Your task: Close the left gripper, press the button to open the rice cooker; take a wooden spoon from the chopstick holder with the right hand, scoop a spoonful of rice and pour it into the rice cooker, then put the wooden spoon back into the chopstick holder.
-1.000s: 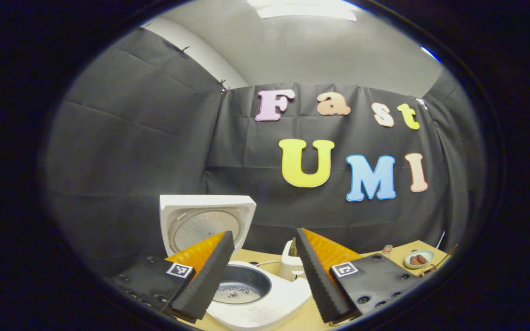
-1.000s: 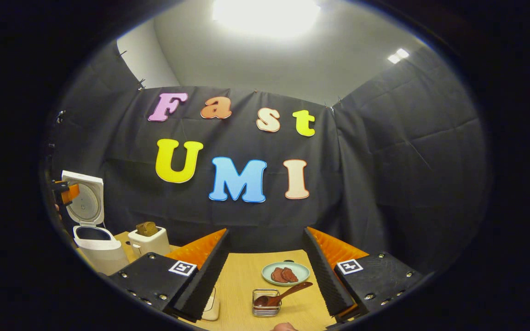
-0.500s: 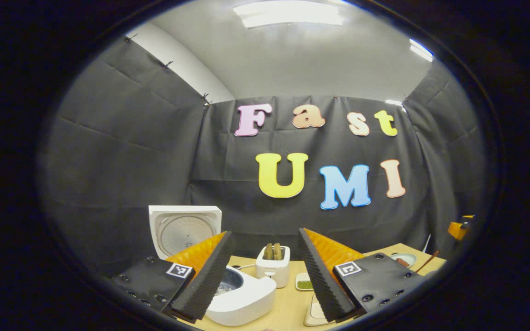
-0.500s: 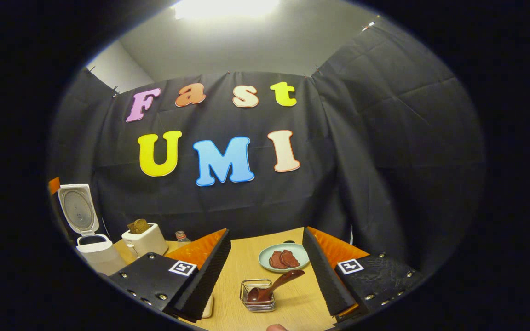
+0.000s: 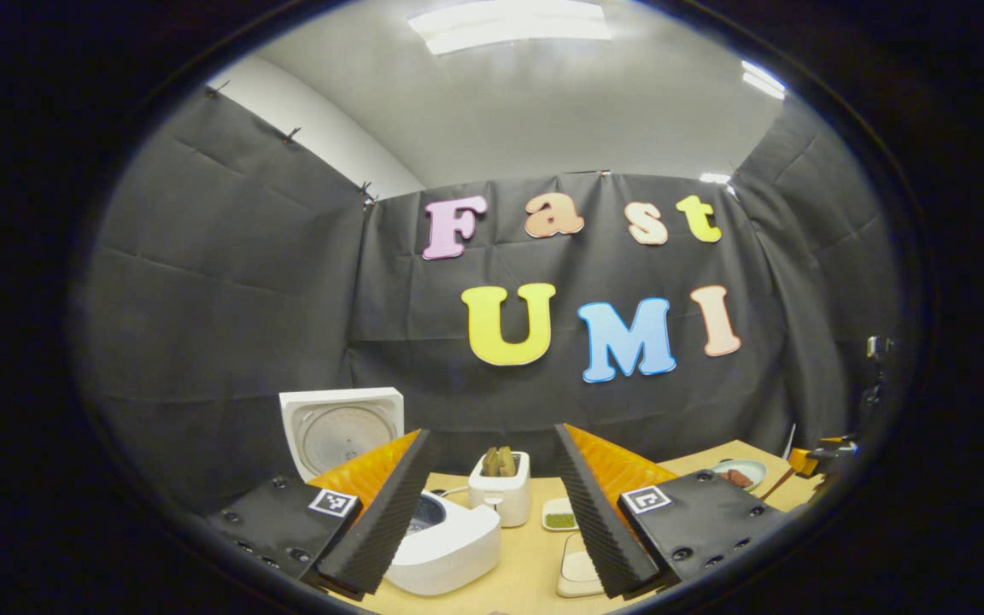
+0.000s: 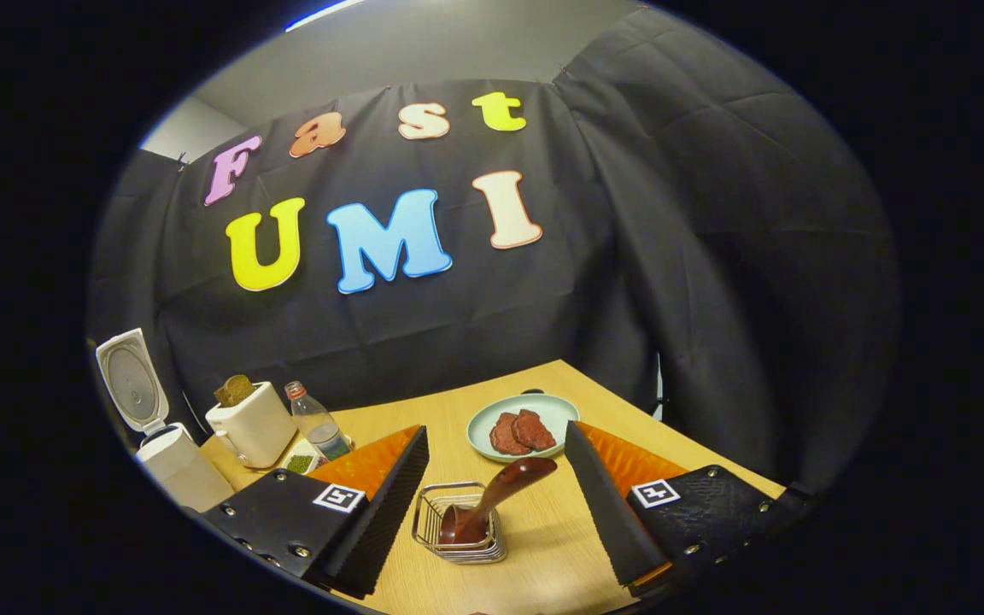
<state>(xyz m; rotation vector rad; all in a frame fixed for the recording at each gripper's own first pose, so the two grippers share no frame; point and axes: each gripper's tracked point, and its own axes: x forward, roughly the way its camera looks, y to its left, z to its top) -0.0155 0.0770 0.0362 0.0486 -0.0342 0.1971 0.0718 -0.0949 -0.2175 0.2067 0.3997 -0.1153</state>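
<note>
The white rice cooker [image 5: 449,547] stands with its lid [image 5: 342,425] raised, low and left in the left gripper view, partly behind my left finger. My left gripper [image 5: 490,431] is open, holds nothing and is back from the cooker. In the right gripper view a wire chopstick holder [image 6: 458,536] sits on the wooden table [image 6: 543,564], and a dark wooden spoon [image 6: 499,494] leans out of it to the right. My right gripper [image 6: 496,429] hovers open just above and short of the spoon, touching nothing. The cooker [image 6: 176,465] stands far left there.
A white toaster [image 5: 500,487] with bread stands behind the cooker, with a small green-filled dish [image 5: 559,519] and a pale dish [image 5: 582,568] beside it. A clear bottle [image 6: 314,418] and a plate of brown pieces [image 6: 526,427] lie beyond the holder.
The left gripper has drawn back from the open cooker, which now looks smaller. The right gripper has tilted down and come closer to the holder and spoon.
</note>
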